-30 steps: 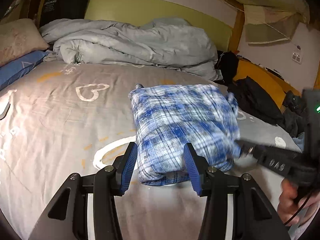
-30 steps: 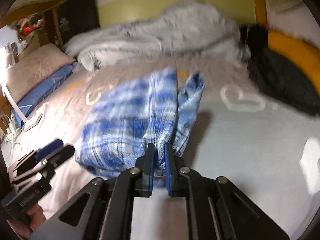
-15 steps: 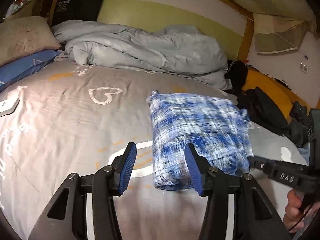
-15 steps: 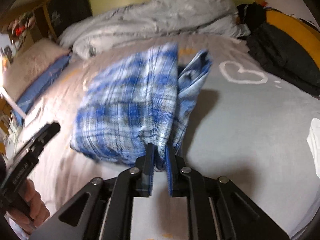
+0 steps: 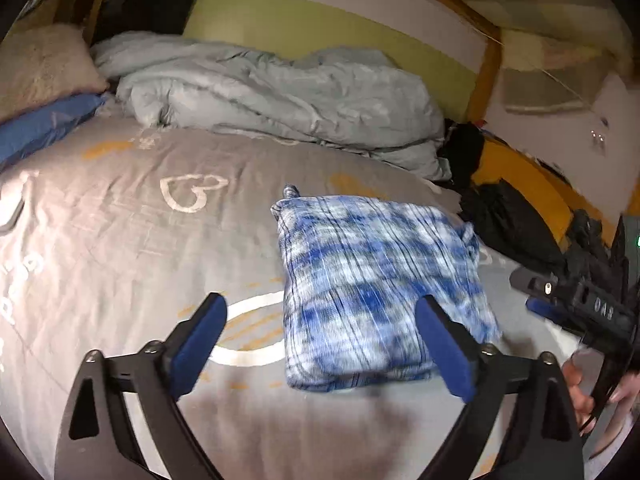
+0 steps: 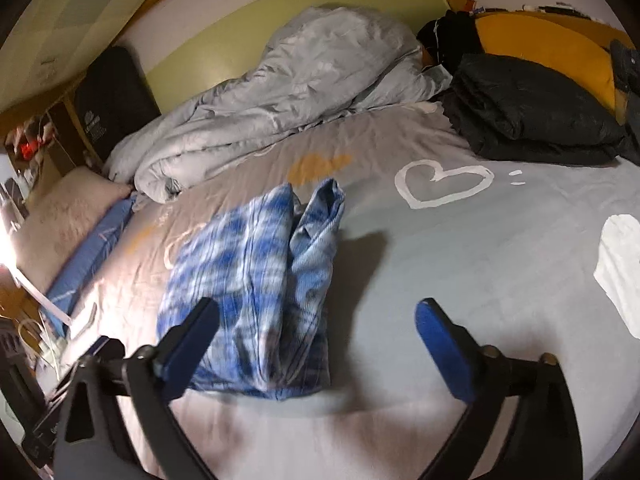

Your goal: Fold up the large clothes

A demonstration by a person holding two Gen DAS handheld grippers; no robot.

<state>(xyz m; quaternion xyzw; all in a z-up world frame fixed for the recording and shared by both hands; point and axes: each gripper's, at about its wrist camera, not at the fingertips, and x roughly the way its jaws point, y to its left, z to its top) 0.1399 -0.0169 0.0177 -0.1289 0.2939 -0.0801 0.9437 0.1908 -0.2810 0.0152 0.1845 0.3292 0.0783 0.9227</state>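
A blue and white plaid shirt point(image 5: 376, 280) lies folded into a compact bundle on the grey bed sheet point(image 5: 120, 240). It also shows in the right wrist view point(image 6: 256, 288), with a loose fold standing up along its right side. My left gripper point(image 5: 320, 344) is wide open and empty, just in front of the bundle. My right gripper point(image 6: 316, 340) is wide open and empty, close above the bundle's near edge. The right gripper also shows at the right edge of the left wrist view point(image 5: 576, 308).
A crumpled pale grey duvet point(image 5: 280, 96) lies along the back of the bed. Pillows point(image 5: 36, 80) are at the far left. Dark folded clothes point(image 6: 532, 120) lie at the back right by an orange cushion point(image 6: 560, 52). A white item point(image 6: 620, 264) lies at the right.
My right gripper has let go of the shirt's edge and opened wide. My left gripper has opened wider. The shirt now rests on the bed.
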